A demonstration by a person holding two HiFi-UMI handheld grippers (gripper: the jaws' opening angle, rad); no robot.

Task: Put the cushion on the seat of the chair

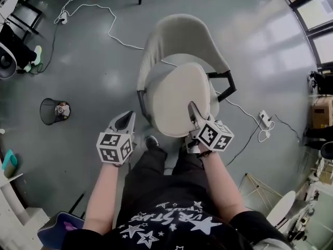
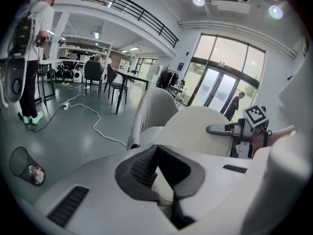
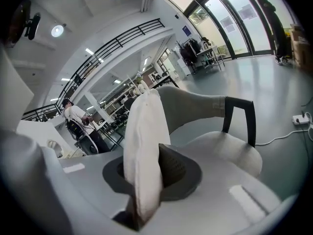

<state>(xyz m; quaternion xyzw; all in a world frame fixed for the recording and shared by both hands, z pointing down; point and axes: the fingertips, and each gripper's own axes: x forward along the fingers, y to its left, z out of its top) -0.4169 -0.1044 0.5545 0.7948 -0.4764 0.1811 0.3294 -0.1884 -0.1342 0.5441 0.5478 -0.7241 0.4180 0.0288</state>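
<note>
A round cream cushion (image 1: 176,95) hangs tilted over the seat (image 1: 214,107) of a beige chair (image 1: 182,33) with black arm frames. My right gripper (image 1: 193,112) is shut on the cushion's near edge; in the right gripper view the cushion (image 3: 142,146) stands on edge between the pads, with the seat (image 3: 230,151) beyond it. My left gripper (image 1: 127,120) is left of the chair, apart from the cushion, its jaws together on nothing. From the left gripper view the cushion (image 2: 195,129) lies ahead with the right gripper (image 2: 220,129) at its right side.
A black mesh wastebasket (image 1: 54,111) stands on the grey floor to the left. A white cable (image 1: 112,30) runs behind the chair to a power strip (image 1: 264,120) on the right. Tables and dark chairs (image 2: 117,82) and a standing person (image 2: 36,48) are farther off.
</note>
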